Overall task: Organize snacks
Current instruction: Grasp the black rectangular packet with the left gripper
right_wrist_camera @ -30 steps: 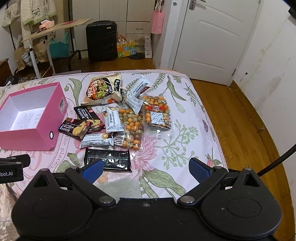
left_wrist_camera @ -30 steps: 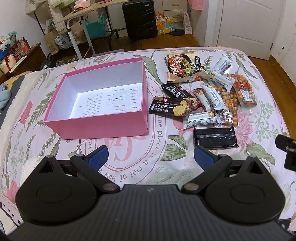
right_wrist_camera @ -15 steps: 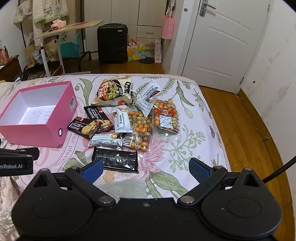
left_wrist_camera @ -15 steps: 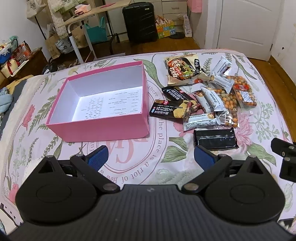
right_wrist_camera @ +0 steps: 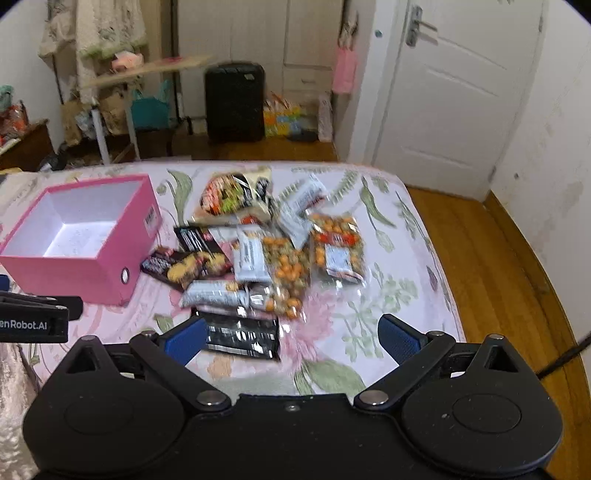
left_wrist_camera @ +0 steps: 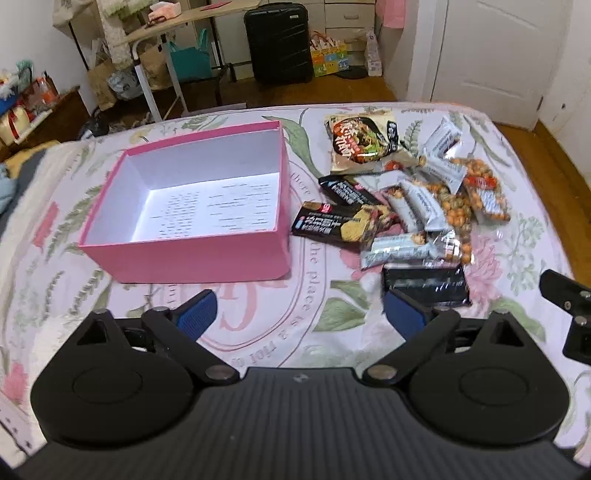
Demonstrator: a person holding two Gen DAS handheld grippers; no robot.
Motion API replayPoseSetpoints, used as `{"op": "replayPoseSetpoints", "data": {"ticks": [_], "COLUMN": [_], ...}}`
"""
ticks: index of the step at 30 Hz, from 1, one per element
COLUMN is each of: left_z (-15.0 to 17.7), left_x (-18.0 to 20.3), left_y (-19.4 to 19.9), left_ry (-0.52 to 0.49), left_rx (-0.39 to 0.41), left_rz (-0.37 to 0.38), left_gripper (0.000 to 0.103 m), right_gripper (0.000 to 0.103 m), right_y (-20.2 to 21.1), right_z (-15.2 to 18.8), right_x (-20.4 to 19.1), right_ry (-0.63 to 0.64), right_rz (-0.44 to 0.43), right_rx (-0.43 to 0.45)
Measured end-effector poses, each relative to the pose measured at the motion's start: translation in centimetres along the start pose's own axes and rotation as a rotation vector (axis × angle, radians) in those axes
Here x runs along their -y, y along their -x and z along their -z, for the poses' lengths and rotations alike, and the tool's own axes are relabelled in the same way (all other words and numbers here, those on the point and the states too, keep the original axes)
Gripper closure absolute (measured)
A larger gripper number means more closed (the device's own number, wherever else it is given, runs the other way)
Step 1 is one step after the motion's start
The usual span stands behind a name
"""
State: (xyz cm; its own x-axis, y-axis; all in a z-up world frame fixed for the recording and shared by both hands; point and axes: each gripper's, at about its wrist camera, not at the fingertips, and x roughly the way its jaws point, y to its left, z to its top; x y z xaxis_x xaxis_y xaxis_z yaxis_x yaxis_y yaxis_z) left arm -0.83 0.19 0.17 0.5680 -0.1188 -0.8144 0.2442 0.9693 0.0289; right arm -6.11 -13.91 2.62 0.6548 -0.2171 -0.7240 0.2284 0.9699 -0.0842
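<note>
An empty pink box (left_wrist_camera: 192, 254) with a white inside stands on the floral bedspread, left of a pile of snack packets (left_wrist_camera: 413, 206). The pile holds a noodle packet (left_wrist_camera: 362, 144), a dark cracker packet (left_wrist_camera: 332, 225), grey bars, clear bags of orange nuts (left_wrist_camera: 484, 192) and a black packet (left_wrist_camera: 428, 284) at the near end. My left gripper (left_wrist_camera: 299, 314) is open and empty, in front of the box and pile. My right gripper (right_wrist_camera: 291, 336) is open and empty, above the black packet (right_wrist_camera: 240, 336). The box (right_wrist_camera: 81, 258) and pile (right_wrist_camera: 280, 251) show in the right wrist view.
The bed edge (right_wrist_camera: 439, 295) drops to a wooden floor (right_wrist_camera: 498, 280) on the right. Beyond the bed stand a black suitcase (left_wrist_camera: 279, 40), a folding table (left_wrist_camera: 173, 22) and a white door (right_wrist_camera: 450, 103). The other gripper's body shows at the view edges (left_wrist_camera: 569, 314) (right_wrist_camera: 33, 317).
Both grippers have tilted up and drawn slightly closer to the snacks; the right wrist view swings and blurs. Nothing on the bed has moved. Both stay open.
</note>
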Motion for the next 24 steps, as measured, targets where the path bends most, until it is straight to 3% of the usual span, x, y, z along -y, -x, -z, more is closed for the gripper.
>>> {"op": "replayPoseSetpoints", "data": {"ticks": [4,8,12,15,19,20,21,24], "left_z": [-0.5,-0.8,-0.8,-0.3,0.6,0.8,1.1,1.2], "left_x": [0.5,1.9,3.0,3.9,4.7,4.9,5.0,5.6], "left_y": [-2.5,-6.9,-11.8,-14.8,-18.0,-18.4,-18.6,-18.3], "left_ry": [-0.026,-0.089,-0.091,-0.076,-0.025,-0.015,-0.01,-0.036], "left_rx": [0.031,0.027,-0.054,-0.135,-0.241,-0.247,-0.233,-0.197], "left_rz": [0.023,0.1,0.179,0.215,0.299,0.304,0.31,0.353], "left_gripper": [0.006,0.006,0.01,0.02,0.037,0.037,0.04,0.057], "right_gripper": [0.003,0.017,0.029,0.039,0.042,0.043,0.05,0.067], "right_y": [-3.2,-9.0,-13.7,-16.4,-18.4,-18.5,-18.5,-18.2], "right_z": [1.0,2.1,3.5,4.5,6.2,6.5,6.6,6.9], "right_x": [1.8,3.1,3.1,3.3,3.5,3.5,3.5,3.5], "right_ry": [-0.061,-0.137,-0.151,-0.199,-0.253,-0.265,-0.264,-0.284], "right_rz": [-0.138,-0.247,-0.297,-0.333,-0.328,-0.336,-0.342,-0.391], "right_rx": [0.062,-0.068,-0.167,-0.221,-0.269,-0.263,-0.254,-0.275]}}
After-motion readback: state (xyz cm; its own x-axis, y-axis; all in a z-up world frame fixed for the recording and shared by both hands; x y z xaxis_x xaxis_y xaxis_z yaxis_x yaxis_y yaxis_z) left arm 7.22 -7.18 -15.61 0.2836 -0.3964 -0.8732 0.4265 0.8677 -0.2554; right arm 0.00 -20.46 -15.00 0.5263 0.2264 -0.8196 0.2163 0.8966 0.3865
